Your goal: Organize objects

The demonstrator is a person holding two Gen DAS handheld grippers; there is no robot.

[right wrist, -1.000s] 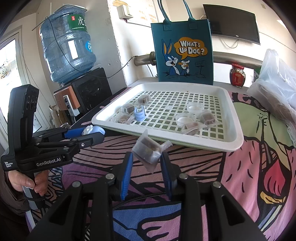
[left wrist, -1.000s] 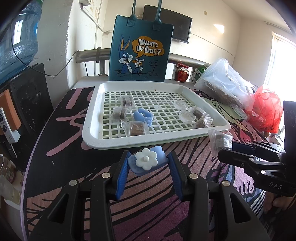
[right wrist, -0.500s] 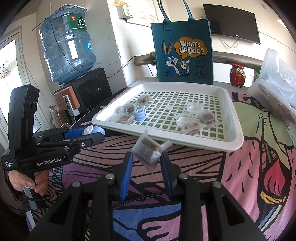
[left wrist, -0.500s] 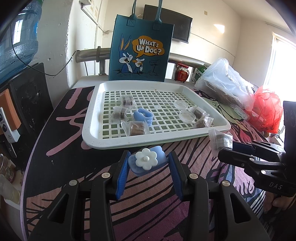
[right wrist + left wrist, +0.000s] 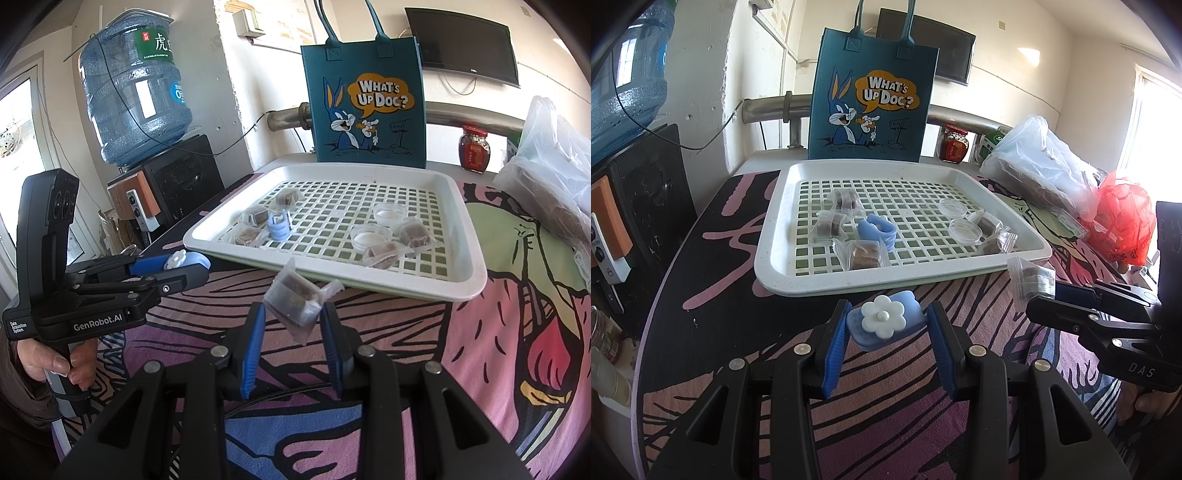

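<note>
Nearest, two handheld grippers are recorded above the patterned pink-and-black tabletop (image 5: 713, 302), short of the tray's near rim.

Item 1: left gripper (image 5: 886, 325), jaws closed on a light-blue plastic clip topped with a white flower (image 5: 882, 320); the clip is carried clear of the tabletop.

Item 2: right gripper (image 5: 291, 317), jaws closed on a clear-wrapped brown snack cube (image 5: 295, 295), held tilted, the wrapper ends sticking out past the pads.

Item 3: white perforated plastic tray (image 5: 820, 284), set just beyond both grippers. Two groups are noted on its grid. On the left side, three wrapped brown cubes (image 5: 829, 226) are laid around a second light-blue clip (image 5: 877, 230). On the right side, two small clear round lids or dishes (image 5: 964, 229) are placed with two more wrapped cubes (image 5: 997, 242) just beside them.

Item 4: teal felt tote bag printed with a cartoon rabbit (image 5: 871, 99), stood upright behind the tray.

Item 5, background: a red-lidded jar (image 5: 955, 144), a translucent plastic bag of goods (image 5: 1034, 166) and a crumpled red bag (image 5: 1123, 218) at the right; a blue water-cooler bottle (image 5: 133, 92) at the left.

Progress, as judged: the sorting is well under way, most small items being already on the tray. Left to be done, it seems, is the placing of the two carried pieces, probably each with its like.
</note>
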